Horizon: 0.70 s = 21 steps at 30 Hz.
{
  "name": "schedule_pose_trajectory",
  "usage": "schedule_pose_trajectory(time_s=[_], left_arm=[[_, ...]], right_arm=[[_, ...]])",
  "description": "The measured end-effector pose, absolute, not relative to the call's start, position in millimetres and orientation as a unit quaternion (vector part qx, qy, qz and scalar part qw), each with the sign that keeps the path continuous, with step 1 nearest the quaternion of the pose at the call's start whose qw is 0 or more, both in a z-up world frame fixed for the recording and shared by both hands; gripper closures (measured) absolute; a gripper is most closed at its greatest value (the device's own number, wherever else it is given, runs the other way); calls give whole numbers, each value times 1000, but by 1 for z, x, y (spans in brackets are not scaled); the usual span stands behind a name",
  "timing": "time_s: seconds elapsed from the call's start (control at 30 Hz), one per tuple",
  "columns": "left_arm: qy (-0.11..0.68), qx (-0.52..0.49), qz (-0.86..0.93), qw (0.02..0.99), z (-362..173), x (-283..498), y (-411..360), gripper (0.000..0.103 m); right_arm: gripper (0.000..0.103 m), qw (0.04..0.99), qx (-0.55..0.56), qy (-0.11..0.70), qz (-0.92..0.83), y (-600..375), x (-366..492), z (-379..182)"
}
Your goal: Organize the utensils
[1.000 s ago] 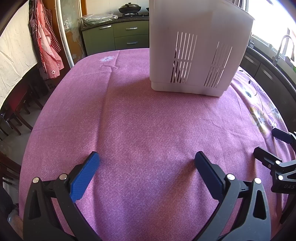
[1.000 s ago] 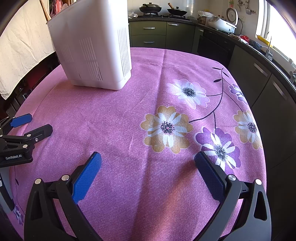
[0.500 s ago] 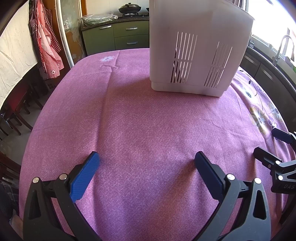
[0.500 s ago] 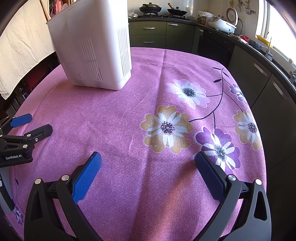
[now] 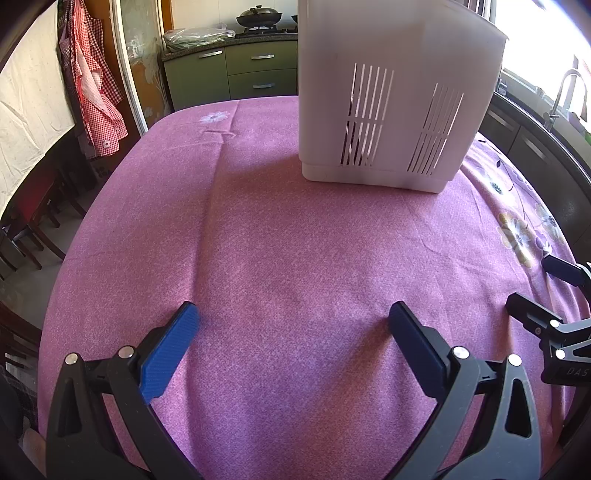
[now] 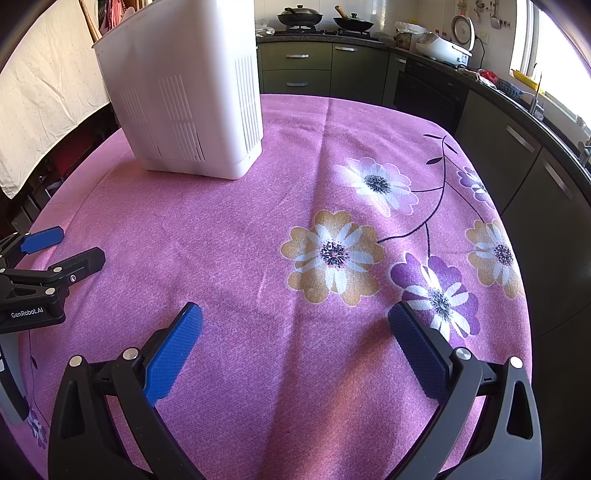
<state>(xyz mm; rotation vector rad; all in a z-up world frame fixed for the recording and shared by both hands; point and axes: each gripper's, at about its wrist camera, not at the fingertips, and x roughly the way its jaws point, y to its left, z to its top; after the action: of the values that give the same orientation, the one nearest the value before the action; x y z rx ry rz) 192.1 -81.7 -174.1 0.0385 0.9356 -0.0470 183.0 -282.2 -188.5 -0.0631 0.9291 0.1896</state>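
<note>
A tall white slotted utensil holder [image 5: 391, 92] stands upright at the far side of the table; in the right wrist view the holder [image 6: 184, 92] is at the far left, with a wooden handle [image 6: 90, 20] sticking out of its top. No loose utensil lies on the cloth. My left gripper [image 5: 291, 317] hovers open over bare pink cloth, well short of the holder. My right gripper [image 6: 295, 317] is open too, above the flower print. Each gripper shows at the edge of the other's view: the right gripper [image 5: 535, 291] and the left gripper [image 6: 62, 247].
A pink flowered tablecloth [image 6: 332, 221] covers the round table. Dark green kitchen cabinets [image 6: 314, 70] with pans on a hob stand behind. A sink tap [image 5: 565, 92] is at the right, dark chairs [image 5: 33, 214] and a checked garment [image 5: 99, 96] at the left.
</note>
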Motion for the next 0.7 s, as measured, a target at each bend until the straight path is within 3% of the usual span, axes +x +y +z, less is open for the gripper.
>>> schedule_pose_trajectory(time_s=[0.7], left_arm=[[452,18,-23,892,-174,192,-81,5]], right_arm=[[3,889,-30,448,91,-282,184,-188]])
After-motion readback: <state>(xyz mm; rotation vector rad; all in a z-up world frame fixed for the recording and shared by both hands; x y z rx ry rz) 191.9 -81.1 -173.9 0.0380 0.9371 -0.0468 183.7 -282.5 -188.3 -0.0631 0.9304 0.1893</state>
